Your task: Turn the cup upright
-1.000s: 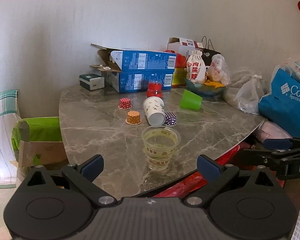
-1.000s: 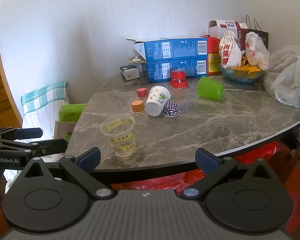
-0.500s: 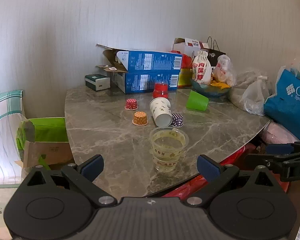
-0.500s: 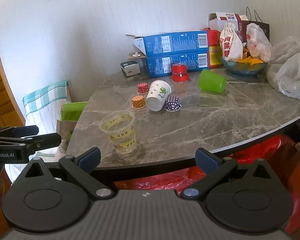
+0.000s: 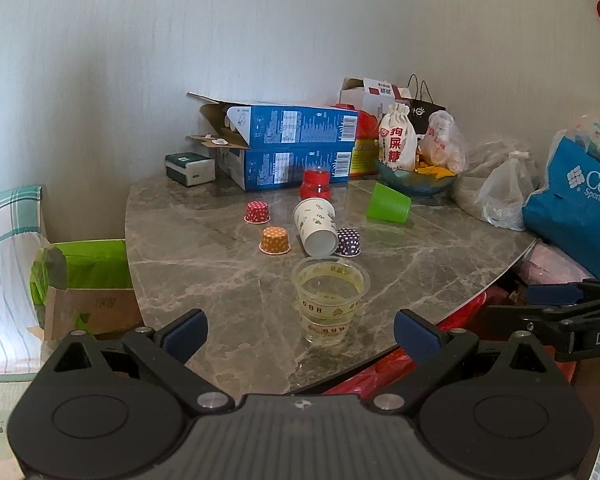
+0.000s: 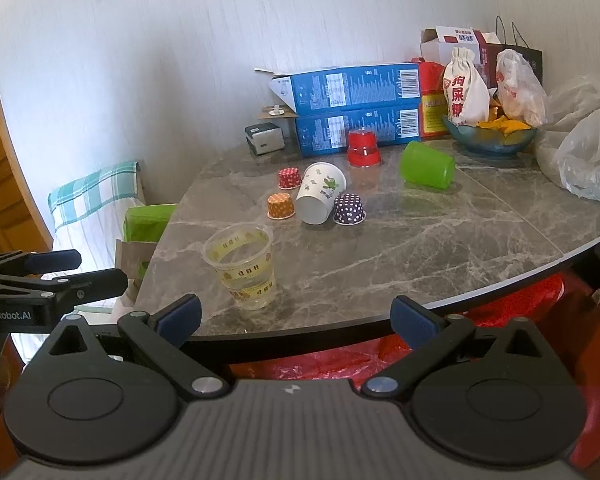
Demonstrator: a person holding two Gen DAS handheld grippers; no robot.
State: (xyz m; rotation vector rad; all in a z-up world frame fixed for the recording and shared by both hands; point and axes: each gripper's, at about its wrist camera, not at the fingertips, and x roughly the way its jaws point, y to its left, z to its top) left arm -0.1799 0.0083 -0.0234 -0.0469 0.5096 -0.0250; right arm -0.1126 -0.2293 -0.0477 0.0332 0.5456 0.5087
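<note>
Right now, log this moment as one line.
left claw open | right claw open | white paper cup on side | green cup on side | untouched

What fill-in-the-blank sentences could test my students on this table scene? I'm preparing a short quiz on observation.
1. The white paper cup lies on its ____.
2. The clear plastic cup near the table edge stands ____.
3. The small cup touching the white paper cup's right side is ____ with white dots.
4. Both the left gripper and the right gripper have their jaws ____.

Missing words: side; upright; purple; open
</note>
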